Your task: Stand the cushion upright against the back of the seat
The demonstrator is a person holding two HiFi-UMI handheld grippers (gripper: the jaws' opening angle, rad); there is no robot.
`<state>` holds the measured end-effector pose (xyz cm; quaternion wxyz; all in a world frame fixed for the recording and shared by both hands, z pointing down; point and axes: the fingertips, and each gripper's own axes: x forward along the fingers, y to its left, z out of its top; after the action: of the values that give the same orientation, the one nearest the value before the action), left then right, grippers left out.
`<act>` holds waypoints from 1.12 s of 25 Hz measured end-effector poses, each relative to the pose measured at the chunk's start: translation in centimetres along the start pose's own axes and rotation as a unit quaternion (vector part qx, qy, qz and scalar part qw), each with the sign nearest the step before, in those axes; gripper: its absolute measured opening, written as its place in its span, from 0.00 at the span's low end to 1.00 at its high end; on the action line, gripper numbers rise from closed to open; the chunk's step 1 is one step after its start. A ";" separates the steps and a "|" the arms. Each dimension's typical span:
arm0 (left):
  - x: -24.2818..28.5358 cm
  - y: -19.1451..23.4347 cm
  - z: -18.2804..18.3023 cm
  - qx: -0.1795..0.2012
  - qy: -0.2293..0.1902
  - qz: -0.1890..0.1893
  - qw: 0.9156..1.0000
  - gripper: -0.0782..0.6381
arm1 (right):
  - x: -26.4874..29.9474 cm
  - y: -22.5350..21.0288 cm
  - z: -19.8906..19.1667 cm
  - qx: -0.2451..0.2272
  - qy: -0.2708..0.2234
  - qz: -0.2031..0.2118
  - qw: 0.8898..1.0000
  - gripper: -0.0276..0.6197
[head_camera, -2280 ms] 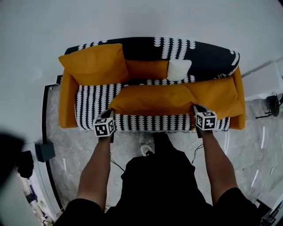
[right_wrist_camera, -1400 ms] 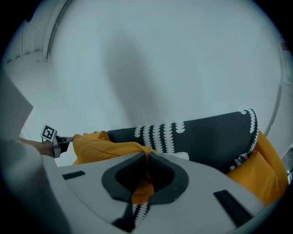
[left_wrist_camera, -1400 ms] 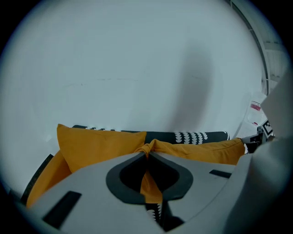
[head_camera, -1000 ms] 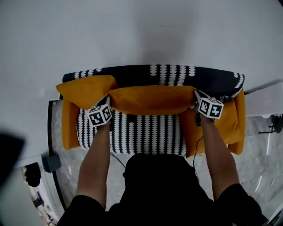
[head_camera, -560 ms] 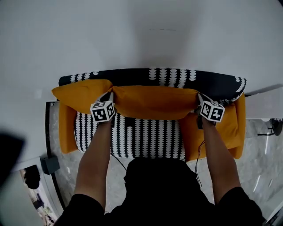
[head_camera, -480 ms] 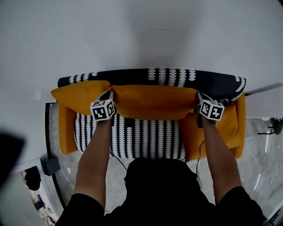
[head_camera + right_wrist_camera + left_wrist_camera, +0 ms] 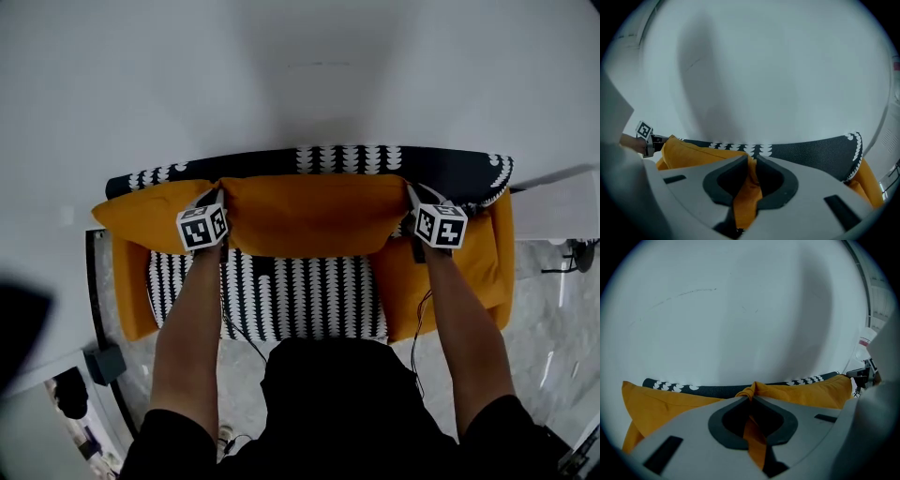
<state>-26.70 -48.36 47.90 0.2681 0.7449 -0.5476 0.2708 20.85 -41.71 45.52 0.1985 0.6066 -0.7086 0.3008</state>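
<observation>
Dark clothing (image 7: 337, 403) of the person is seen at bottom centre of the head view, with both forearms reaching up the frame. The striped sofa seat (image 7: 300, 295) lies just above that.

The left hand-held gripper (image 7: 218, 194) is clamped on the cushion's left top corner. In the left gripper view (image 7: 751, 398) orange fabric is pinched between nearly closed jaws. The right hand-held gripper (image 7: 412, 193) is clamped the same way on the right top corner. In the right gripper view (image 7: 753, 161) a fold of fabric is squeezed in a narrow gap.

The orange cushion (image 7: 314, 214) is held mid-frame between the two grippers, stretched sideways, with its upper edge at the patterned sofa back (image 7: 347, 158). Contact with the seat cannot be told. A second orange cushion (image 7: 141, 211) is seen at left and a third (image 7: 459, 272) at right. The white wall (image 7: 300, 75) fills the top of the frame.
</observation>
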 end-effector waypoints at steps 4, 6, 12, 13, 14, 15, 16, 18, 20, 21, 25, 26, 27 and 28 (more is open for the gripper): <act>1.1 0.6 -0.2 0.000 0.020 0.009 1.000 0.16 | -1.6 0.6 0.0 0.005 -0.019 0.004 1.000 0.12; 1.3 0.7 0.1 0.001 0.029 0.018 0.999 0.16 | -2.3 1.2 -0.3 0.007 -0.025 0.010 1.000 0.12; 1.5 0.6 1.0 -0.007 0.029 0.020 0.999 0.16 | -4.3 3.8 -1.9 -0.012 -0.020 0.035 0.999 0.12; 1.4 0.7 1.0 -0.009 0.028 0.019 0.999 0.16 | -4.6 4.4 -2.1 -0.015 -0.019 0.040 0.999 0.12; 1.2 0.7 1.0 -0.011 0.026 0.018 0.999 0.16 | -4.9 4.9 -2.3 -0.018 -0.018 0.046 0.999 0.12; 1.0 0.7 1.0 -0.013 0.022 0.017 1.000 0.16 | -5.2 5.3 -2.3 -0.020 -0.018 0.050 0.998 0.12; 0.7 0.7 1.1 -0.015 0.016 0.014 1.000 0.16 | -5.6 5.7 -2.3 -0.019 -0.019 0.055 0.998 0.12; 0.2 0.3 1.2 -0.017 -0.002 0.004 1.000 0.16 | -6.4 6.2 -2.2 -0.009 -0.022 0.063 0.998 0.12; -0.5 0.2 1.0 -0.017 -0.013 -0.007 1.000 0.16 | -7.2 7.0 -2.5 -0.001 -0.025 0.071 0.997 0.12; -0.8 0.3 0.6 -0.017 -0.015 -0.012 1.000 0.16 | -7.6 7.5 -2.6 -0.001 -0.025 0.074 0.997 0.12; -1.8 0.4 0.7 -0.014 -0.029 -0.022 0.999 0.19 | -8.8 9.0 -3.4 -0.016 -0.025 0.083 0.996 0.12; -2.3 0.4 1.0 -0.011 -0.035 -0.023 0.999 0.22 | -9.0 9.3 -3.7 -0.018 -0.025 0.084 0.996 0.12; -2.9 0.5 1.3 -0.010 -0.041 -0.023 0.999 0.26 | -9.3 9.5 -4.0 -0.019 -0.025 0.083 0.996 0.12; -3.5 0.6 1.5 -0.008 -0.046 -0.023 0.999 0.29 | -9.7 9.8 -4.2 -0.018 -0.025 0.082 0.996 0.12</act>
<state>-28.04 -47.20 44.47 0.2550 0.7669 -0.5441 0.2253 12.71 -30.90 40.55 0.1660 0.5505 -0.7659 0.2877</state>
